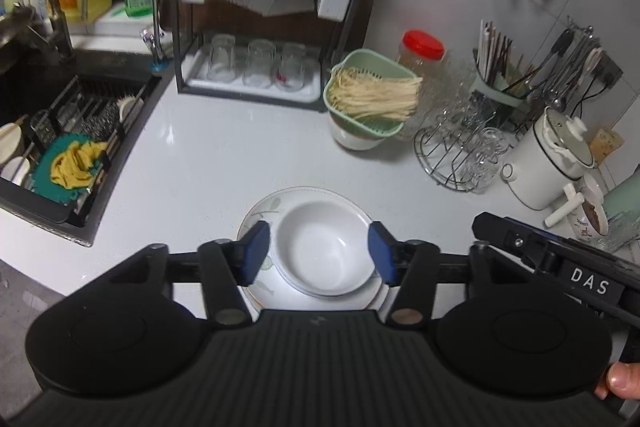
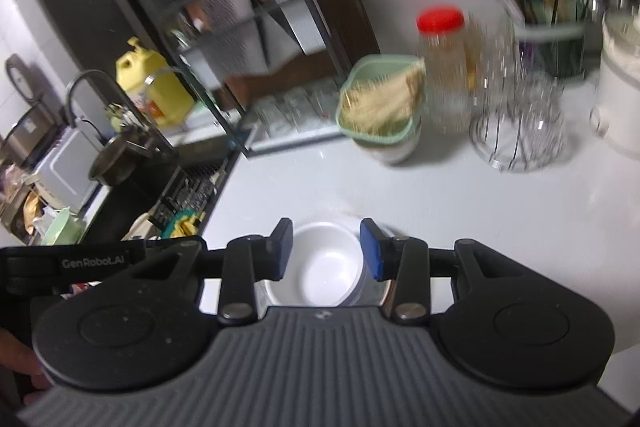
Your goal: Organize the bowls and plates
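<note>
Two stacked white bowls (image 1: 320, 259) sit on a leaf-patterned plate (image 1: 260, 211) on the white counter (image 1: 192, 163). My left gripper (image 1: 320, 253) hovers above them, open. Its blue pads (image 1: 256, 251) stand wide on either side of the bowls in the picture and touch nothing. The right tool's black housing (image 1: 552, 255) reaches in from the right. In the blurred right wrist view the bowls (image 2: 320, 279) lie below my right gripper (image 2: 326, 249). It is open more narrowly, with nothing between its pads.
A dark sink (image 1: 48, 131) with a rack and cloth lies at left. Along the back stand a dish rack with glasses (image 1: 256, 67), a green colander of pale strands (image 1: 368, 95), a red-lidded jar (image 1: 422, 51), a wire glass stand (image 1: 460, 155) and a white pot (image 1: 548, 163).
</note>
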The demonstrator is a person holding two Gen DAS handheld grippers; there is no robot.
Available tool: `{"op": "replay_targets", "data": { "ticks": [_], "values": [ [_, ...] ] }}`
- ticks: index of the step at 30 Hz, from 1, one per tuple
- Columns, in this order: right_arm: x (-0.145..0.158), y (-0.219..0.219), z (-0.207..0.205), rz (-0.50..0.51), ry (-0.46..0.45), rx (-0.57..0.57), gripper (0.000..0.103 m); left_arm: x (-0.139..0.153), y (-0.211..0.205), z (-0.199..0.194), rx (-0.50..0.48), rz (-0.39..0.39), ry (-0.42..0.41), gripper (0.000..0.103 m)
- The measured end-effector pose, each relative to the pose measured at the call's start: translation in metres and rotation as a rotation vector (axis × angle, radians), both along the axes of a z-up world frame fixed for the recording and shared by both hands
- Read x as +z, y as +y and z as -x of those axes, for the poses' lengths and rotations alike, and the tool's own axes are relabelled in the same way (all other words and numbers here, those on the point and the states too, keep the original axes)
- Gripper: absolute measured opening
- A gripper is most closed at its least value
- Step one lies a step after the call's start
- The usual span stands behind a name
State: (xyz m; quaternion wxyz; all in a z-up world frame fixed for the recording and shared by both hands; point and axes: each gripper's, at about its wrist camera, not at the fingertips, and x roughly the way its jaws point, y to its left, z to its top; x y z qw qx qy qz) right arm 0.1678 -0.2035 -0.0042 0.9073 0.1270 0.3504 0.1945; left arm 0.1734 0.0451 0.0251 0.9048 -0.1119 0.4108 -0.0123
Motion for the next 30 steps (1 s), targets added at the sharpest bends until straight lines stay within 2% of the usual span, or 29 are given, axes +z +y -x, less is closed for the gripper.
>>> {"op": "replay_targets", "data": {
  "ticks": [1, 6, 8, 10, 13, 17, 24, 30],
  "values": [
    [0.005, -0.003, 0.008, 0.003, -0.024, 0.002, 0.041, 0.006, -0.004, 0.01, 0.002, -0.01, -0.021, 0.068],
    [0.025, -0.021, 0.048, 0.036, -0.123, 0.003, 0.041, 0.031, -0.022, 0.065, 0.009, -0.035, -0.119, 0.091],
    [0.031, -0.029, 0.064, 0.057, -0.161, 0.002, 0.054, 0.036, -0.026, 0.086, 0.028, -0.032, -0.149, 0.096],
    [0.035, -0.036, 0.08, 0.066, -0.205, 0.002, 0.085, 0.037, -0.03, 0.105, 0.04, -0.028, -0.167, 0.098],
    [0.038, -0.044, 0.102, 0.094, -0.264, -0.002, 0.102, 0.036, -0.035, 0.13, 0.061, -0.057, -0.16, 0.099],
    [0.036, -0.053, 0.122, 0.109, -0.298, -0.008, 0.103, 0.03, -0.038, 0.16, 0.09, -0.057, -0.147, 0.099],
    [0.025, -0.072, 0.155, 0.075, -0.29, -0.006, 0.103, 0.018, -0.051, 0.199, 0.128, -0.053, -0.162, 0.099],
    [0.008, -0.078, 0.175, 0.066, -0.257, 0.003, 0.103, 0.012, -0.059, 0.216, 0.14, -0.04, -0.178, 0.099]
  ]
}}
